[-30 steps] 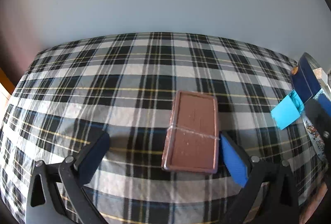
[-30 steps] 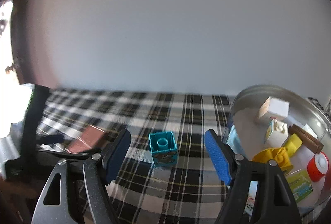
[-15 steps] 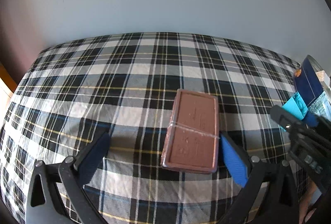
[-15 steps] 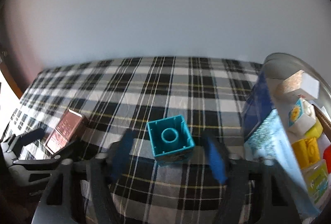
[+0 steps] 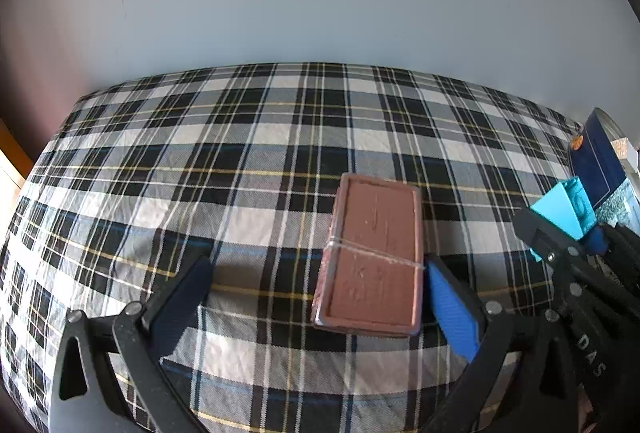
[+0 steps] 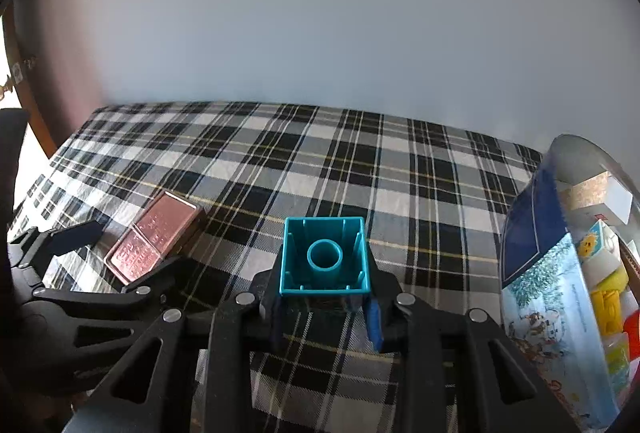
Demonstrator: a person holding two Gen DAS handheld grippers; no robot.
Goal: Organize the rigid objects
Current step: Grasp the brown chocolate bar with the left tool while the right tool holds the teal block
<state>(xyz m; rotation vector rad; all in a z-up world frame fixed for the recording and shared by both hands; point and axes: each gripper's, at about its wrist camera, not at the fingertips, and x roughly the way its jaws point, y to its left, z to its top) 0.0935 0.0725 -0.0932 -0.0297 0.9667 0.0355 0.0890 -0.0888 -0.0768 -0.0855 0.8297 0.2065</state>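
We see our right gripper (image 6: 326,307) closing its jaws on a hollow teal plastic building block (image 6: 325,257), its blue pads against the block's sides above the plaid cloth (image 6: 280,169). Our left gripper (image 5: 320,297) stands spread wide around a flat, copper-coloured metal tin (image 5: 374,257) lying on the cloth, untouched.

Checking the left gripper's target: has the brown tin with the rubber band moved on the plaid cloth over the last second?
No. The brown tin lies on the same dark squares of the plaid tablecloth, beside the open left gripper.
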